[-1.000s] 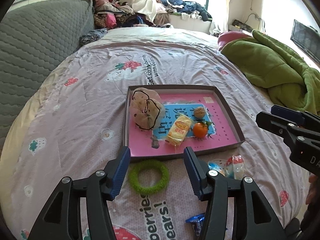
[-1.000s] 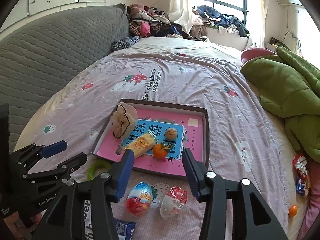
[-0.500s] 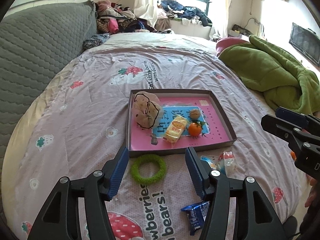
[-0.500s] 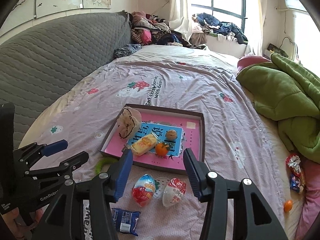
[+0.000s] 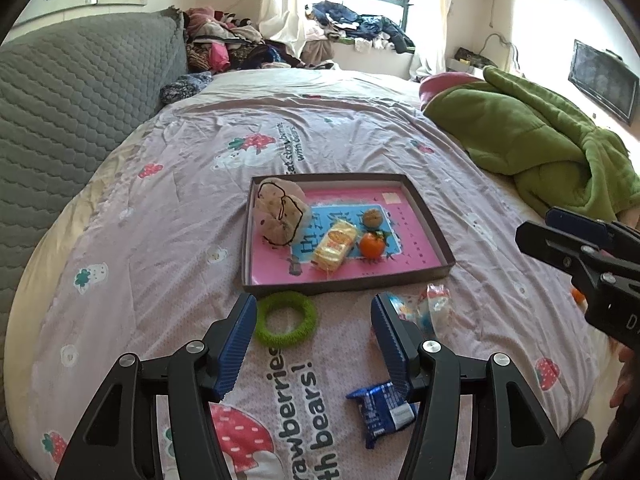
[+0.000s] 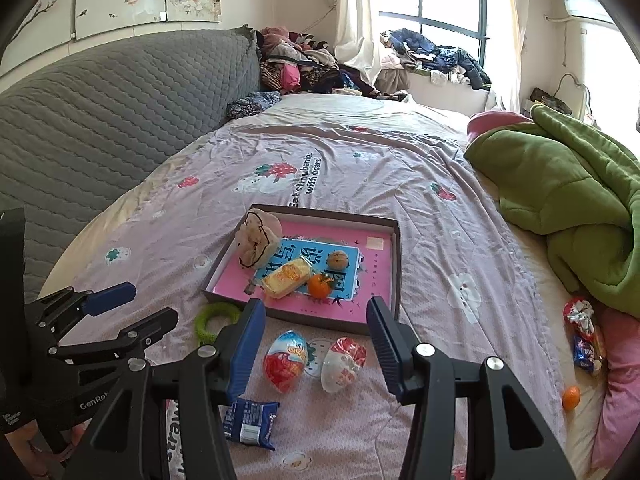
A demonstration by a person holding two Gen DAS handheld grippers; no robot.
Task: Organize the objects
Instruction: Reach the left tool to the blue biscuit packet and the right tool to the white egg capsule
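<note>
Lying flat on the bed (image 6: 360,168), the shallow box (image 6: 394,264) is likely light, stiff card, best taken by its rim; it holds a soft pouch (image 6: 256,240), a wrapped cake (image 6: 286,278), an orange (image 6: 319,285) and a walnut (image 6: 337,260). Just outside its near wall, the green ring (image 5: 286,320) looks springy and easy to pinch through its band. Two foil eggs (image 6: 286,360) beside it seem slick and crushable, so grip across the middle. A blue packet (image 6: 250,422) is thin and crinkly. Both tools, left (image 5: 312,344) and right (image 6: 316,346), hang spread and empty. More sweets near the green blanket (image 6: 560,184) are too small to identify.
</note>
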